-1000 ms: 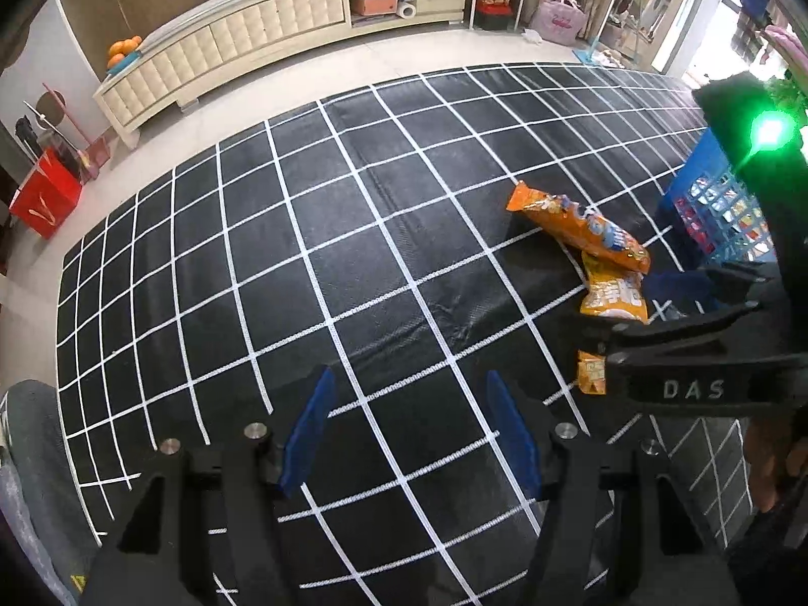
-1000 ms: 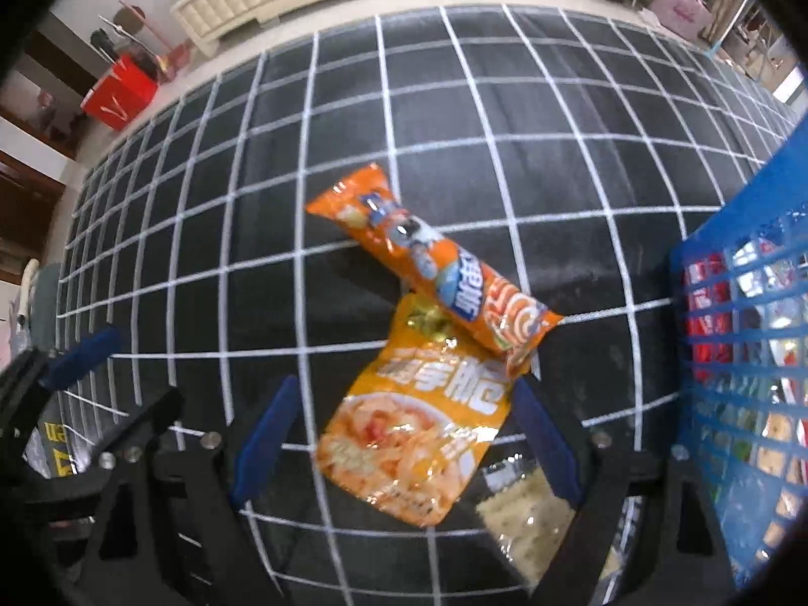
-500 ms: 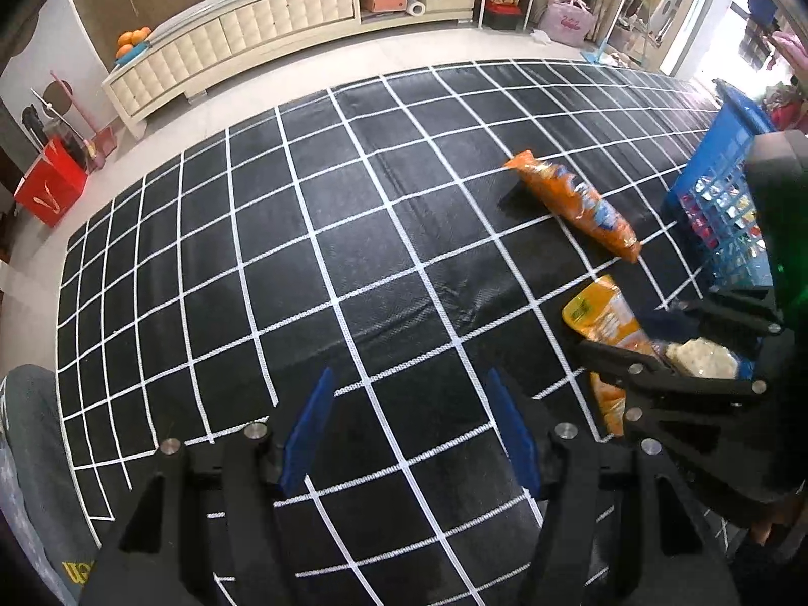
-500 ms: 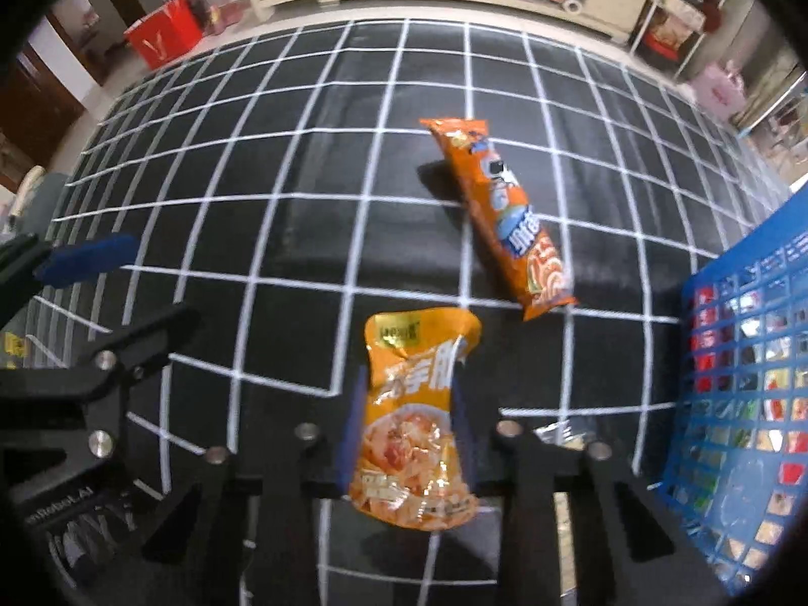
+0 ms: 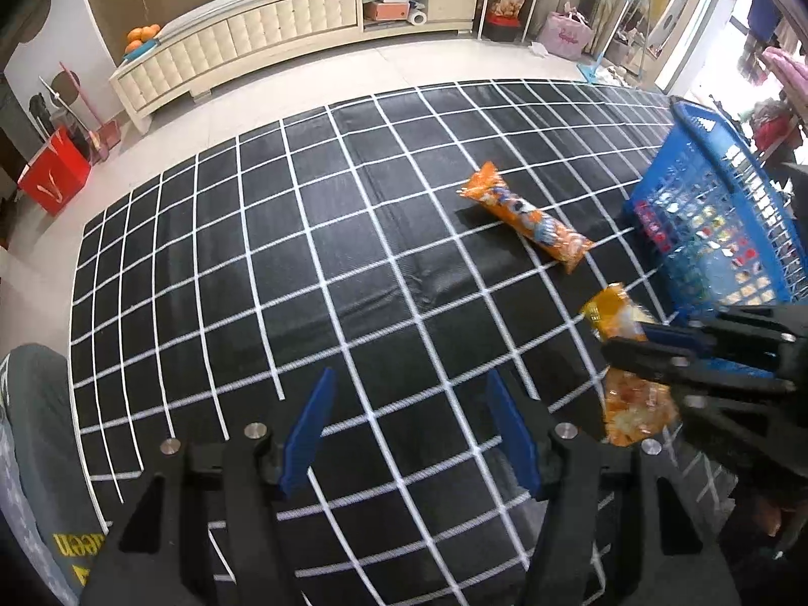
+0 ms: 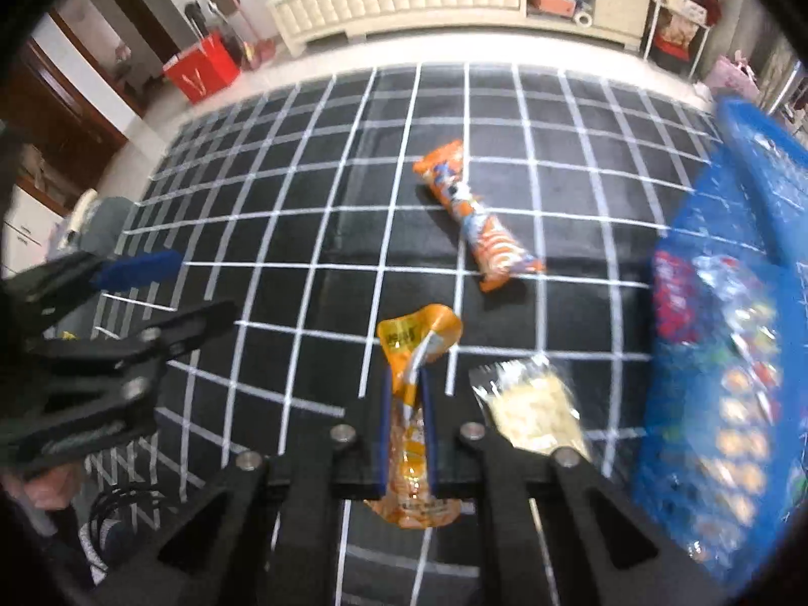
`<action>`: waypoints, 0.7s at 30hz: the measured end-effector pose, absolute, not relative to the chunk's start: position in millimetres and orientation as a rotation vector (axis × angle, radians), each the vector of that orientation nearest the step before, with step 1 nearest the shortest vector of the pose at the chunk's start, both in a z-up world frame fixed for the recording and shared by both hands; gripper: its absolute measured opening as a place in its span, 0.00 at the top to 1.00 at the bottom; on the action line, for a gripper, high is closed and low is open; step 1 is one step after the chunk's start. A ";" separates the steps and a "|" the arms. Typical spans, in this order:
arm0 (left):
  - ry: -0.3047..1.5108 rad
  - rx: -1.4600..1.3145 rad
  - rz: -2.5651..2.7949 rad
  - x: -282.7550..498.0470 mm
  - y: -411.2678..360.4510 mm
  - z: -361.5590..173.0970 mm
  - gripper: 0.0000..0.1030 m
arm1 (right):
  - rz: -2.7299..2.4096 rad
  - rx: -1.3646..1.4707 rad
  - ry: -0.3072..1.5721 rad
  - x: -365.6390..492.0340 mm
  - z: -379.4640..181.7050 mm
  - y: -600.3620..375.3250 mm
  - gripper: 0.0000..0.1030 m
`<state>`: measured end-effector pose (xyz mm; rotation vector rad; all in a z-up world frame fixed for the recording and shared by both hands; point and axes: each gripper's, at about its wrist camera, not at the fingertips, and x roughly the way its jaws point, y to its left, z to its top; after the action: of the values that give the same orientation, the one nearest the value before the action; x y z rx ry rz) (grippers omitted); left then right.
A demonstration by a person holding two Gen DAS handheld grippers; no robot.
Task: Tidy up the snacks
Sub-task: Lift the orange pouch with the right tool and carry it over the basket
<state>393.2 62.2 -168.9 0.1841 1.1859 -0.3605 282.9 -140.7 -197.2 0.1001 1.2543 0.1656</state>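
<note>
Yellow-orange pouch (image 6: 406, 434): squeezed narrow, crumpled at top, hanging upright off the mat. Long orange pack (image 6: 474, 217): flat on the black gridded mat, lying diagonally, at 1 o'clock from the pouch, well apart. Clear cracker pack (image 6: 530, 409): flat on the mat, just beside the pouch at 3 o'clock. Blue basket (image 6: 747, 202): holding many small packets, at 3 o'clock.

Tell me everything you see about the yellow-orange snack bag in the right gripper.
The yellow-orange snack bag is a glossy, crinkled foil-like pouch with a food picture. The right gripper is shut on its middle, squeezing it narrow. Its top end curls beyond the blue pads; the bottom flares behind them. It looks lifted above the black gridded mat.
</note>
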 end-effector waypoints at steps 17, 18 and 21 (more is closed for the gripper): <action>1.232 0.208 -0.347 332.6 -33.3 -142.7 0.41 | 0.132 0.201 1.043 203.9 -81.1 -230.6 0.86; 1.240 0.214 -0.335 332.7 -39.6 -145.4 0.41 | 0.122 0.198 1.035 199.6 -79.7 -235.1 0.86; 1.267 0.205 -0.317 333.3 -61.4 -156.7 0.41 | 0.083 0.166 1.020 187.1 -79.2 -250.2 0.86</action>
<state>333.3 -61.4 -156.7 0.2046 1.2670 -0.3175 187.1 -250.2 -79.2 0.1657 1.0203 0.0831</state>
